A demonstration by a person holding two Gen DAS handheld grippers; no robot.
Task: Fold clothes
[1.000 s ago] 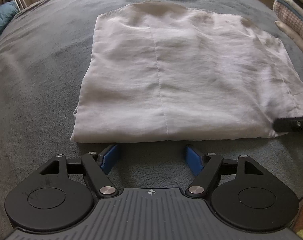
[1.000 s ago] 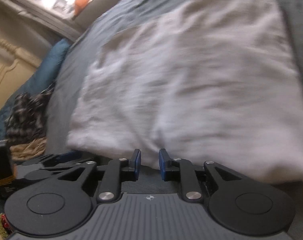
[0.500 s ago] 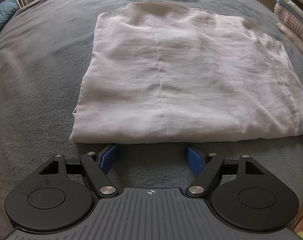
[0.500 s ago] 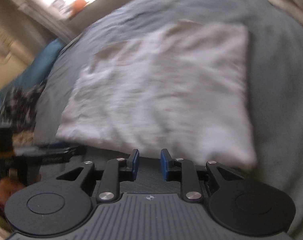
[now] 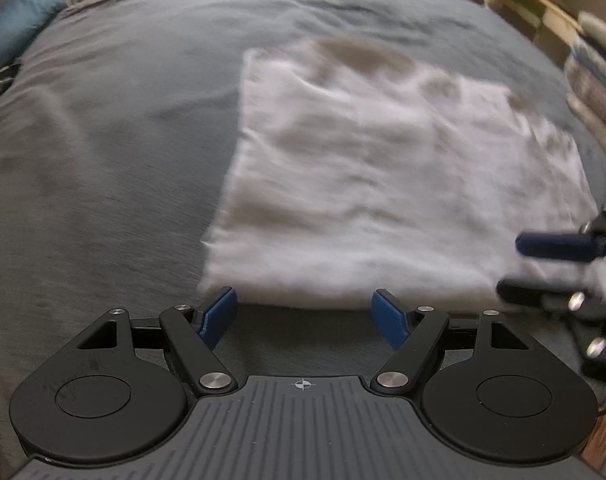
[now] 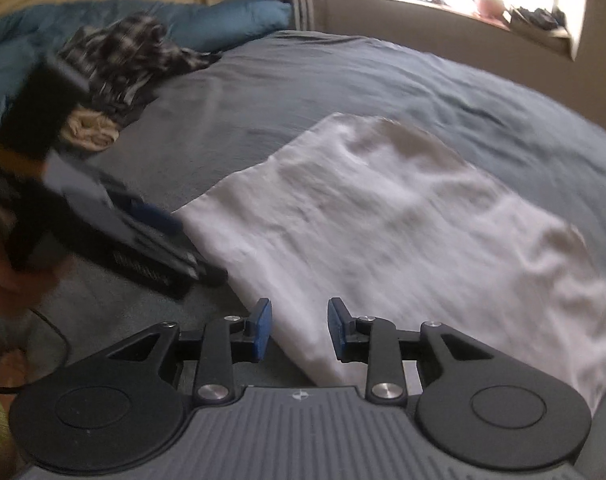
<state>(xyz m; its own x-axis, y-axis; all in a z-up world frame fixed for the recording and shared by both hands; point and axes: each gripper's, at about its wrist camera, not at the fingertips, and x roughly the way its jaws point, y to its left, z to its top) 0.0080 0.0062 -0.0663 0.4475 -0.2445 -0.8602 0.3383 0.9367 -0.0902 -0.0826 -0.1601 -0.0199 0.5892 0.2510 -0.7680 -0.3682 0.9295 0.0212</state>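
A wide bed covered in a slate-grey blanket (image 6: 383, 80) carries a folded, pale white thin-fabric garment (image 6: 403, 240) lying flat near its front edge. At the far left, a teal-blue pillow (image 6: 231, 16) and a crumpled black-and-white checked cloth (image 6: 131, 56) rest on it.

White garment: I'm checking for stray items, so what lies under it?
The white garment lies flat on the grey bedcover. Anything beneath the fabric is covered.

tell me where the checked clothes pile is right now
In the right wrist view the checked clothes pile sits upper left on the grey bedcover, against the blue pillow, well apart from the white garment.
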